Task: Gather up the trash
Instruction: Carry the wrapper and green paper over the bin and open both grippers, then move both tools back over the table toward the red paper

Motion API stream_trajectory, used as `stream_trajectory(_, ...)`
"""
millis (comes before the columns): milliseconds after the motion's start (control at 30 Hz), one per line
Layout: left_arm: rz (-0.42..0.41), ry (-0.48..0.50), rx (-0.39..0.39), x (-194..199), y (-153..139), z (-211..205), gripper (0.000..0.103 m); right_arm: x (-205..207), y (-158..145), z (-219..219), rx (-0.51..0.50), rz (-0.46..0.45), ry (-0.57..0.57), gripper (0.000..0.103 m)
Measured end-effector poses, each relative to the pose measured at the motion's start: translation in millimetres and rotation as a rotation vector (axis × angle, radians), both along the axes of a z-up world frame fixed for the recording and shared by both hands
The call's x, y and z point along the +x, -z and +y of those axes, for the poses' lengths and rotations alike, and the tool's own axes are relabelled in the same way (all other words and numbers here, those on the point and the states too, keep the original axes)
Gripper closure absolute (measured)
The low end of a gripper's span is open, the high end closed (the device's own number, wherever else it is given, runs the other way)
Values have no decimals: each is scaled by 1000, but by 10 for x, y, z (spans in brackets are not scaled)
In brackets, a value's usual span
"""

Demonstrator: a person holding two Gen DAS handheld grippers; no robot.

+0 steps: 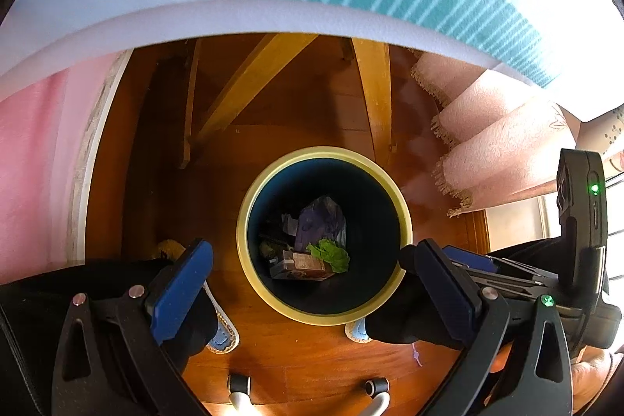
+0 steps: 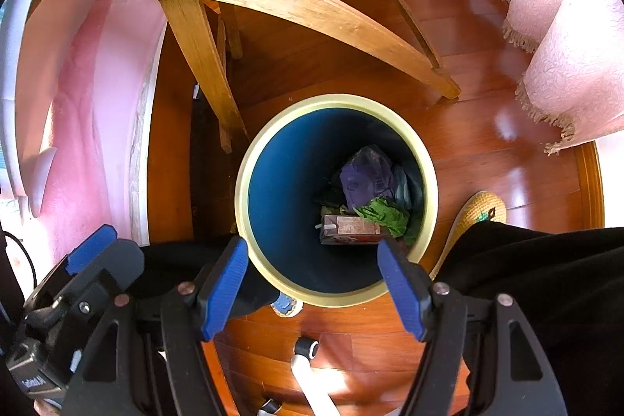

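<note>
Both grippers hang over a round bin w/ a pale yellow rim and dark blue inside, standing on a reddish wood floor. Left gripper is spread wide, blue pads apart, nothing btwn them; its two fingers frame the bin's near rim in the left wrist view. Right gripper is also open, empty, pads either side of the near rim in the right wrist view. Trash sits at the bottom of the bin: a purple crumpled wrapper toward the far side, a green crumpled paper just beside it and partly on top of a brown carton lying flat. Same three show in the left wrist view, wrapper, green paper, carton. Some darker bits beside them, can't tell what. Wooden chair legs stand just behind the bin, one leg touching or nearly at the rim's left side, can't tell which. Pink fringed cloth hangs at the right, well apart from the bin. Person's feet in yellow-and-blue slippers sit near the bin, dark trouser legs above them. White table edge curves across the top of the left wrist view.
</note>
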State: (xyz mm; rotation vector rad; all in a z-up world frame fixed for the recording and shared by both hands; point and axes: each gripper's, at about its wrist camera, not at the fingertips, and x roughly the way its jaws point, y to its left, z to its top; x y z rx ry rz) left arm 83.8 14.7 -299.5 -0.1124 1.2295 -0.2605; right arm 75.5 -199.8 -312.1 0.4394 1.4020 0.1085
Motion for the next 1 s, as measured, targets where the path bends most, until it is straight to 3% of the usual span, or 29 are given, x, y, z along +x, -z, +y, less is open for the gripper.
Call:
stream_trajectory(633, -105, 13, -7, -175, -385, 35, 1, -189, -321, 13, -14, -75, -41, 33)
stream_trajectory(733, -116, 40, -14, -233, -507, -17, 1, -247, -459, -19, 17, -78, -45, 33)
stream_trajectory(1000, -170, 173, -26, -522, -1074, -105, 1, -449, -1097, -90, -35, -140, -154, 34)
